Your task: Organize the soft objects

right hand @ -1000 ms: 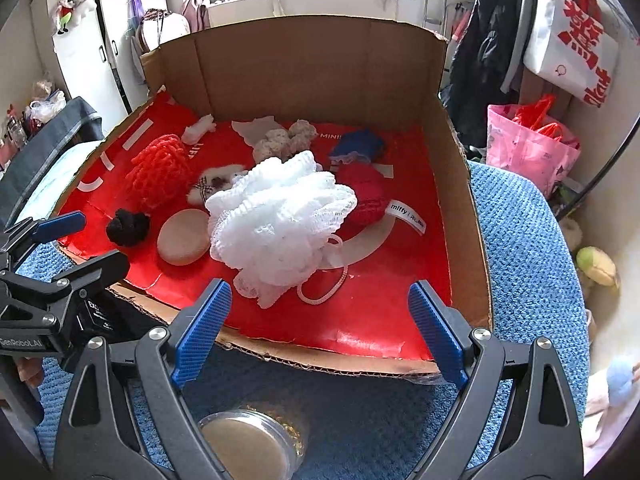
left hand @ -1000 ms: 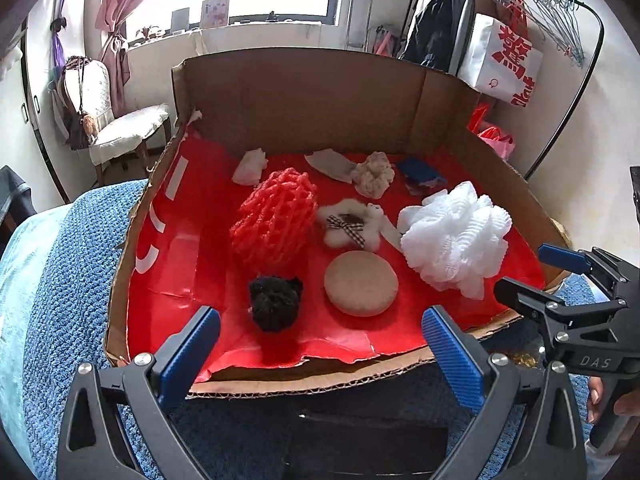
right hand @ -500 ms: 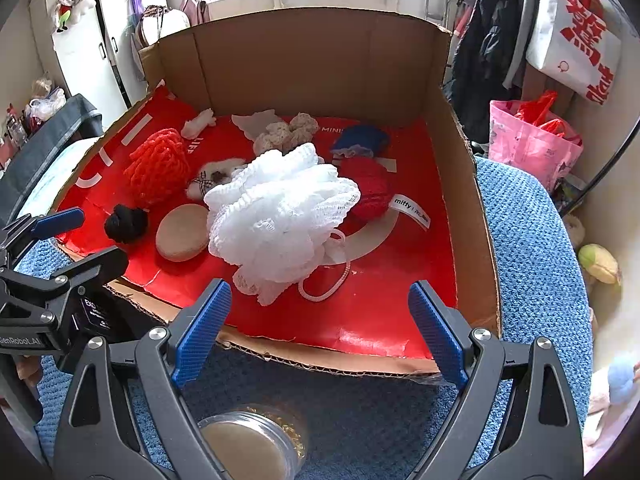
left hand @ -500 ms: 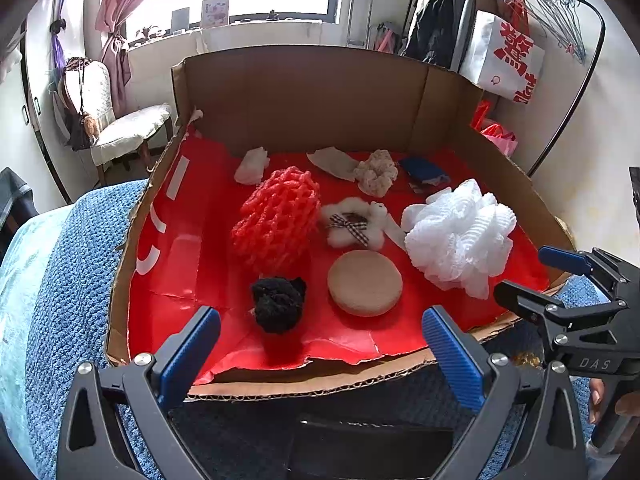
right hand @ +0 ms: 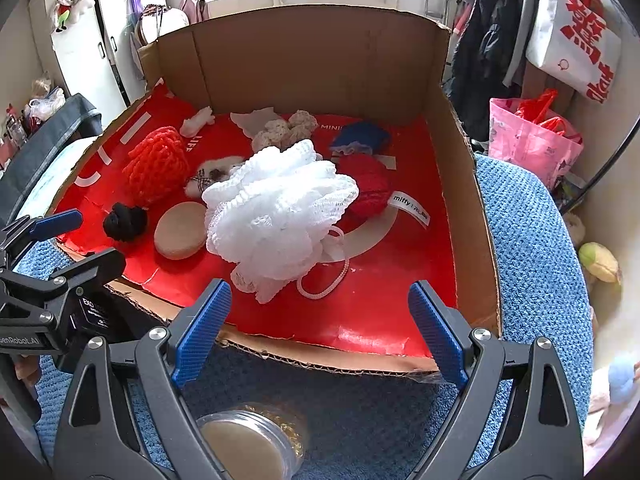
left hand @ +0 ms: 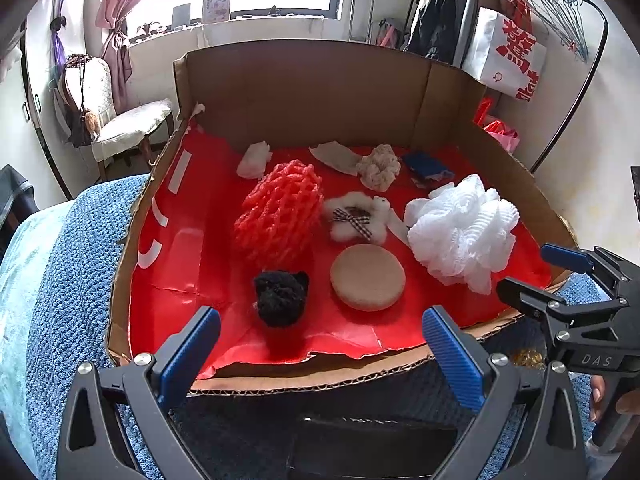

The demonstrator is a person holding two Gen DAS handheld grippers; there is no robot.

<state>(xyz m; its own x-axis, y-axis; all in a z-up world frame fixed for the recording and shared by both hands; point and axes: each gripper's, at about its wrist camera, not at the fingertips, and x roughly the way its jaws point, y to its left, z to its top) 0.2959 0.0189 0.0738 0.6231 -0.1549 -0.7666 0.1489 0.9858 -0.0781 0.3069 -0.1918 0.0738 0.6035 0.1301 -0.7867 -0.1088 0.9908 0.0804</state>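
A cardboard box [left hand: 304, 92] lined in red holds several soft things. A white mesh bath pouf [left hand: 460, 228] [right hand: 276, 216] lies at the right of the left wrist view, a tan round sponge [left hand: 367, 277] [right hand: 180, 234] beside it. A black fuzzy ball [left hand: 280, 298] [right hand: 125, 222] sits near the front edge, a red foam net [left hand: 280, 212] [right hand: 157, 164] behind it. My left gripper [left hand: 320, 356] hangs open before the box's front edge, nothing between its pads. My right gripper [right hand: 318, 330] is open too, just short of the pouf, empty.
Also in the box: a white fluffy bow piece [left hand: 356, 218], a cream scrunchie [left hand: 378, 166], a blue cloth [right hand: 360, 140], a red knit item [right hand: 372, 190]. A round lidded jar [right hand: 248, 444] sits on the blue blanket [right hand: 532, 248] below my right gripper. A clothes rack [left hand: 500, 20] stands behind.
Both views have shifted slightly, so the box and its contents sit a little differently in frame. Nothing in the box moved, and both grippers stay open.
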